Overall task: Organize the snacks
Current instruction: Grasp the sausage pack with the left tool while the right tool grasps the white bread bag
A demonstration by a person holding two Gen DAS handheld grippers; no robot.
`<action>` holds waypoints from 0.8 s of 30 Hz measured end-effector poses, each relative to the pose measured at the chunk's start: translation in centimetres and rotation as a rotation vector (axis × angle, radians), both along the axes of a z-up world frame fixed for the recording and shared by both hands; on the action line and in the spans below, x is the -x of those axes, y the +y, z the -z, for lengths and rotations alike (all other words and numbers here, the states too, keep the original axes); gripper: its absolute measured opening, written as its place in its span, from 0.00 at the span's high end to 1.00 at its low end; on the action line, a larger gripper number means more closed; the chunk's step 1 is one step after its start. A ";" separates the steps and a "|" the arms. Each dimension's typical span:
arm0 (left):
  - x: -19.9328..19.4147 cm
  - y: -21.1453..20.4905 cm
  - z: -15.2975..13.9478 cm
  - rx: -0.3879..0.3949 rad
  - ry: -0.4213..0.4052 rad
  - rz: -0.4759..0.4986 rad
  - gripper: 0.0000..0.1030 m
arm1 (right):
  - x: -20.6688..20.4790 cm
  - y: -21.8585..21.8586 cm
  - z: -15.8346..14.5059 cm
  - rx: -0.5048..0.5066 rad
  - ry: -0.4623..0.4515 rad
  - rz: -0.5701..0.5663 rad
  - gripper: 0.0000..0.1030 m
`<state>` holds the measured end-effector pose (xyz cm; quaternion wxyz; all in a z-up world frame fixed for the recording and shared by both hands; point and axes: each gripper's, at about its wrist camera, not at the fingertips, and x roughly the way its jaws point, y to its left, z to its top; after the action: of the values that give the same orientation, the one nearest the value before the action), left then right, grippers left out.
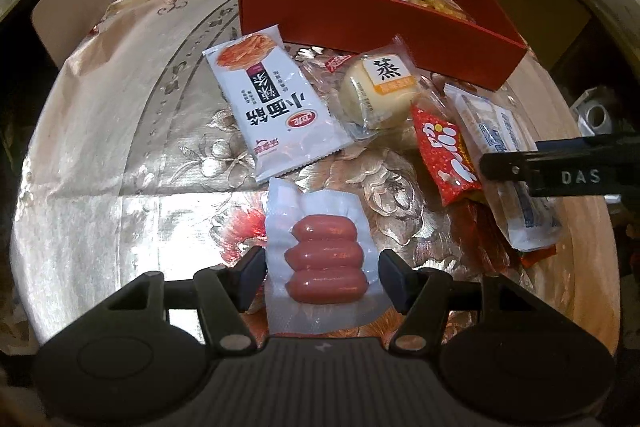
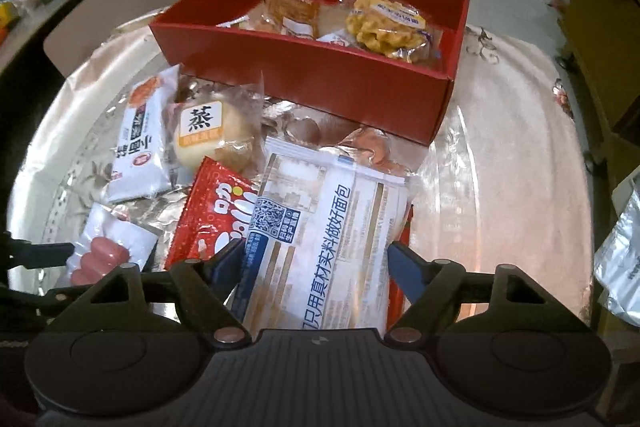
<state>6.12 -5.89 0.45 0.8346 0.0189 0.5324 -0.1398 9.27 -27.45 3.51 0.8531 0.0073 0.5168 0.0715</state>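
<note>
Left gripper (image 1: 322, 269) is sitting spread wide, fingers straddling the sausage pack (image 1: 325, 259) on the table (image 1: 120, 147), not yet pinching. Vacuum film looks slippery, links firm; pinch across the links. Right gripper (image 2: 316, 263), also parted, is bracketing the soft, crushable bread packet (image 2: 324, 243).

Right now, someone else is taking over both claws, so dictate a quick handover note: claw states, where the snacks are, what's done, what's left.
Left claw: open, straddling the vacuum-packed sausages on the table, not yet gripping.
Right claw: open, fingers either side of the white bread packet, not closed on it.
Red box: at the far side of the table, already holding a waffle pastry and a few other wrapped pastries.
Still loose on the tablecloth: the sausages, the bread packet, white spicy-strip packet, steamed cake, red snack bag.
Left to do: close on each, move it to the box.
</note>
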 end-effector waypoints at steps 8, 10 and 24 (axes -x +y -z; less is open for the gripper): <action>0.1 -0.4 0.6 -0.038 -0.005 0.024 0.47 | -0.4 0.3 1.4 0.018 0.019 0.009 0.09; 0.0 -0.5 0.9 -0.051 0.001 0.025 0.46 | -0.5 0.0 1.6 0.003 0.025 0.022 0.08; -0.6 -0.1 2.0 -0.069 0.040 0.006 0.41 | 0.4 0.7 -0.6 0.005 -0.027 -0.041 0.20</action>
<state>6.74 -5.94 -1.54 0.8222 0.0466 0.5535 -0.1244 8.88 -26.77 4.12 0.8583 -0.0062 0.5055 0.0879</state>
